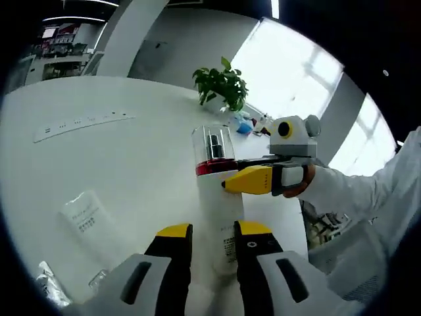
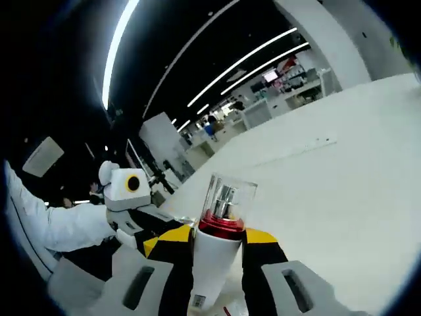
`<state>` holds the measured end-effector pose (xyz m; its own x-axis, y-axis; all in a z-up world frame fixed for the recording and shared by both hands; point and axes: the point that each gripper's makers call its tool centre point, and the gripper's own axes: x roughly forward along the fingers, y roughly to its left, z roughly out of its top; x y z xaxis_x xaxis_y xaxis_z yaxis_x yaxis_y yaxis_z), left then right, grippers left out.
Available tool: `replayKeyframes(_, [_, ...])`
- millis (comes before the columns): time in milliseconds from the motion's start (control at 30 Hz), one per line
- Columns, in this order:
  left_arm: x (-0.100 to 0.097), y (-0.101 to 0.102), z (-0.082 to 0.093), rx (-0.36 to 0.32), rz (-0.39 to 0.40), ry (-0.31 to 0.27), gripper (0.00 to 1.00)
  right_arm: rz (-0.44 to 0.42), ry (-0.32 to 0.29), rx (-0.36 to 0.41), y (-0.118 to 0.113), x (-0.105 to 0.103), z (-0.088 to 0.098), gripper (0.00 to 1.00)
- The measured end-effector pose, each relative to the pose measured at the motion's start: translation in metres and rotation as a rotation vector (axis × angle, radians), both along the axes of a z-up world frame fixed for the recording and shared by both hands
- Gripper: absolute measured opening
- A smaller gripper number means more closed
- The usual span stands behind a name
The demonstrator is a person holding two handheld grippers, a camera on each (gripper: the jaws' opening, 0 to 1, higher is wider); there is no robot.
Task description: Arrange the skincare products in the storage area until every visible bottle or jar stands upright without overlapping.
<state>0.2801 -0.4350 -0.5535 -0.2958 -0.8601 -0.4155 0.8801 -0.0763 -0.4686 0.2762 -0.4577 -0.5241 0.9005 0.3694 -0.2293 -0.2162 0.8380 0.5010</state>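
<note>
Bottle: a tall white pump bottle (image 1: 220,220) with a red collar and a clear cap stands upright at the centre of the left gripper view; in the right gripper view it (image 2: 214,260) rises at lower centre.
Left gripper: the left gripper (image 1: 214,232) comes up from the bottom of its own view, its yellow-tipped jaws pressed against either side of the bottle's lower body, clamped on it. In the right gripper view it (image 2: 141,232) enters from the left, held by a person in a white sleeve (image 2: 62,227).
Right gripper: the right gripper (image 2: 217,238) has its jaws closed against the bottle just under the red collar. In the left gripper view it (image 1: 240,179) reaches in from the right of the frame, its yellow tip touching the bottle below the collar.
Table: a white table (image 1: 99,164) spreads across the left of the frame.
Tube: a white tube (image 1: 85,214) lies flat at lower left, well apart from the bottle.
Power strip: a white power strip (image 1: 82,124) lies at upper left.
Plant: a green plant (image 1: 222,84) stands at the table's far edge, top centre.
</note>
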Motion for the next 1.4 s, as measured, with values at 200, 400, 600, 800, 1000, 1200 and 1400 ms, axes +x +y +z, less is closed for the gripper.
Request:
replayKeyframes(200, [-0.020, 0.005, 0.008, -0.056, -0.126, -0.059, 0.24, 0.166, -0.116, -0.120, 0.014, -0.007, 0.012, 0.20])
replayKeyframes(400, [-0.039, 0.003, 0.008, -0.077, -0.204, -0.085, 0.31, 0.316, -0.219, -0.214, 0.033, -0.011, 0.018, 0.19])
replayKeyframes(600, [-0.061, 0.009, 0.011, -0.090, -0.293, -0.110, 0.31, 0.432, -0.252, -0.256, 0.048, -0.022, 0.018, 0.19])
replayKeyframes(800, [-0.066, 0.012, 0.013, -0.098, -0.336, -0.165, 0.27, 0.469, -0.252, -0.308, 0.052, -0.026, 0.017, 0.20])
replayKeyframes(1000, [-0.060, 0.010, 0.011, -0.101, -0.342, -0.321, 0.26, 0.465, -0.225, -0.258, 0.052, -0.033, 0.022, 0.19])
replayKeyframes(1200, [-0.056, 0.007, 0.010, -0.103, -0.321, -0.393, 0.26, 0.473, -0.218, -0.294, 0.057, -0.034, 0.027, 0.21])
replayKeyframes(1400, [-0.038, -0.004, 0.009, -0.090, -0.263, -0.433, 0.26, 0.462, -0.247, -0.264, 0.051, -0.022, 0.046, 0.23])
